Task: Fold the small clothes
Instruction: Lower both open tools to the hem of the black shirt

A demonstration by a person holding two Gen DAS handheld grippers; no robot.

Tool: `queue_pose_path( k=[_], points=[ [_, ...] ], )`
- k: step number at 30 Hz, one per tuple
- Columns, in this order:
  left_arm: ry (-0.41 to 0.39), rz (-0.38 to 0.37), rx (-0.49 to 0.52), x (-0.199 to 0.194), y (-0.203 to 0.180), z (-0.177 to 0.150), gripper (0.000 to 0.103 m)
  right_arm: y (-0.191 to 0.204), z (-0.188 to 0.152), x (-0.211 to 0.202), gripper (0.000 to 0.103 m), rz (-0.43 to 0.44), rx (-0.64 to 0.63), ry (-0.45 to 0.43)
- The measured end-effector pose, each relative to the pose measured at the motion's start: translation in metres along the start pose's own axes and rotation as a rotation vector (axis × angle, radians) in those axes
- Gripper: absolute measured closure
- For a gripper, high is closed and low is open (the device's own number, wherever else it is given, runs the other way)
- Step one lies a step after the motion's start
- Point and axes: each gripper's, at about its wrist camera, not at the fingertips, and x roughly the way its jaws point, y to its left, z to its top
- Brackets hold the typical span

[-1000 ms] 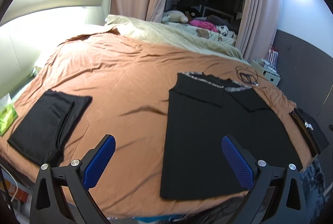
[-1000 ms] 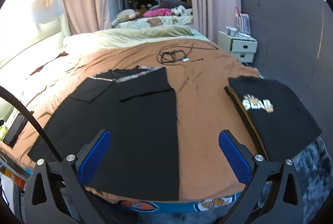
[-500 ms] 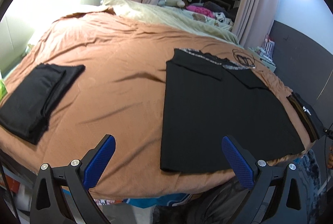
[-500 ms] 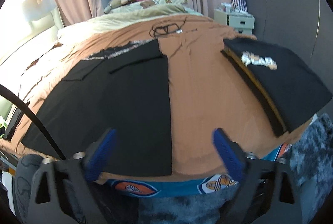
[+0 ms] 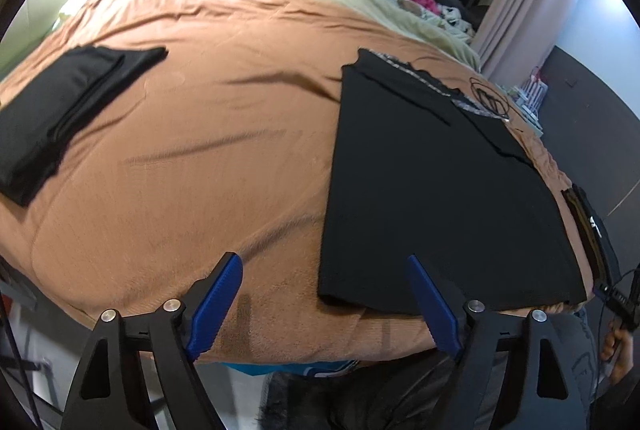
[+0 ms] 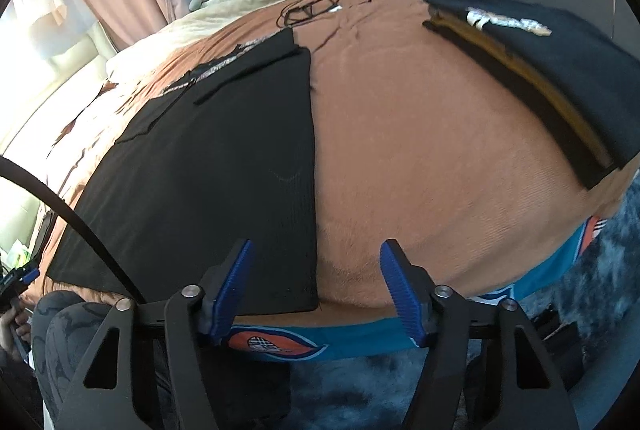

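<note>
A black garment lies flat on the brown bedspread, sleeves folded in, hem at the near bed edge. My left gripper hangs just above the garment's near left corner, which sits between the blue pads; the jaws are closing and do not touch the cloth. My right gripper hovers over the near right corner, its jaws closing too, pads apart from the fabric.
A folded black garment lies at the bed's left. A stack of folded clothes with a printed black shirt on top sits at the right. A black cable lies beyond the garment. Pillows and toys are at the far end. Grey rug below.
Both grippers have sunk toward the near bed edge and tipped downward. Their jaws have narrowed, the right more than the left. The garment has not moved.
</note>
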Motion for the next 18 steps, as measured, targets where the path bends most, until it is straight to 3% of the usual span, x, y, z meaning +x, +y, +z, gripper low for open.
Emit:
queue_pose_path(
  k=[4,18],
  points=[
    [0.029,0.012,-0.028,0.011,0.004,-0.003,0.025,-0.007,-0.001,0.013,0.058,0.026,0.007,0.034],
    [0.035,0.020,-0.201,0.015,0.016,-0.010,0.025,-0.047,-0.024,0.016,0.066,0.246,0.269,0.011]
  ],
)
